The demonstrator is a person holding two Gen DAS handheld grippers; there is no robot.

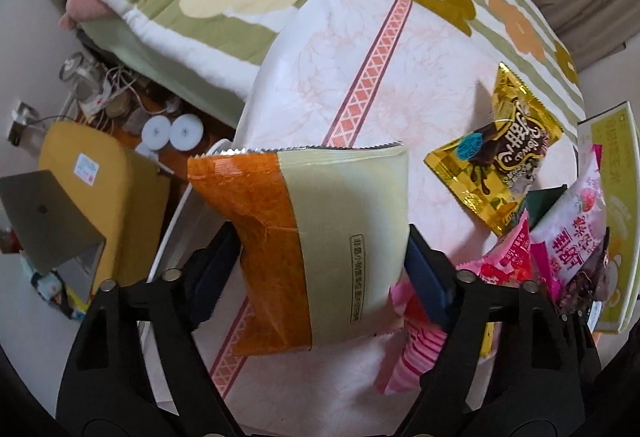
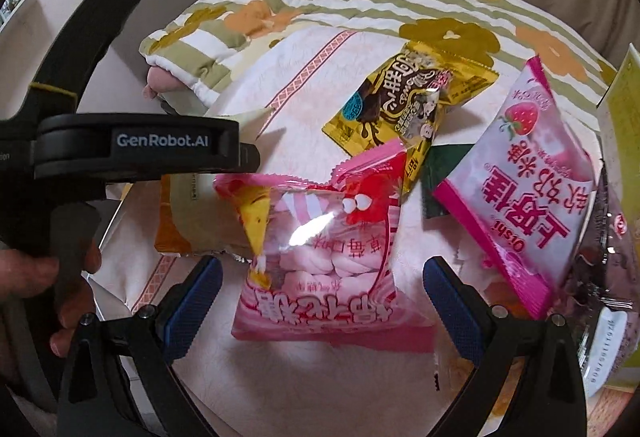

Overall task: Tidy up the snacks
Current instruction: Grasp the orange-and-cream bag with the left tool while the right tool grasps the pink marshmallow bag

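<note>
left hand-held gripper (image 1: 320,257) clamped on orange-and-green snack bag (image 1: 304,237), raised over surface (image 1: 360,77) | right hand-held gripper (image 2: 322,301) spread wide around pink marshmallow bag (image 2: 320,261), ungripped | left view only: laptop (image 1: 48,213)

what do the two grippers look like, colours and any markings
Both are matte black plastic. The left gripper has dark navy pads and small silver screws along its arms. The right gripper has brighter blue pads with a fine ribbed texture. Seen from the right camera, the left gripper's body carries white "GenRobot.AI" lettering, with a bare hand on its handle.
</note>
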